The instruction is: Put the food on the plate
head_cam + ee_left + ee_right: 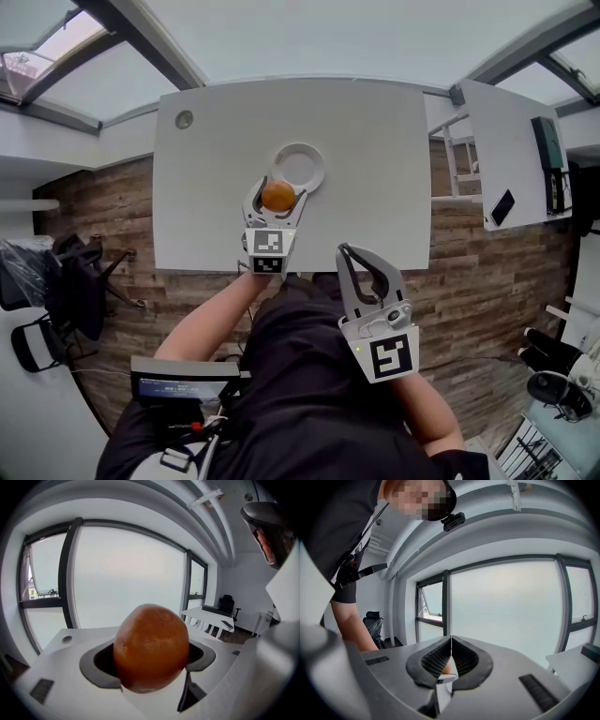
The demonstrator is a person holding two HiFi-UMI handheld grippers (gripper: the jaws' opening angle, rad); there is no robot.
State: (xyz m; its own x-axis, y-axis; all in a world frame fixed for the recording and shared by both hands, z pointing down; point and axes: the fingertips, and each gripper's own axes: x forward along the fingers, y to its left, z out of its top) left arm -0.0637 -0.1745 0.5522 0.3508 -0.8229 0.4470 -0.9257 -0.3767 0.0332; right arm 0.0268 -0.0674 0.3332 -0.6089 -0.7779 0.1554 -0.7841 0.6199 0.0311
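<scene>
Here: white table (375, 169), wood-plank floor (94, 220), big windows (126, 573); left claw (277, 190) grips orange (151, 648).

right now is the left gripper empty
No, the left gripper has its jaws closed on the orange, which fills the gap between them.

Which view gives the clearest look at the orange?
The left gripper view: the orange fills the middle, clamped in the left gripper. The head view shows it small, from above, by the plate. The right gripper view does not clearly show it.
</scene>
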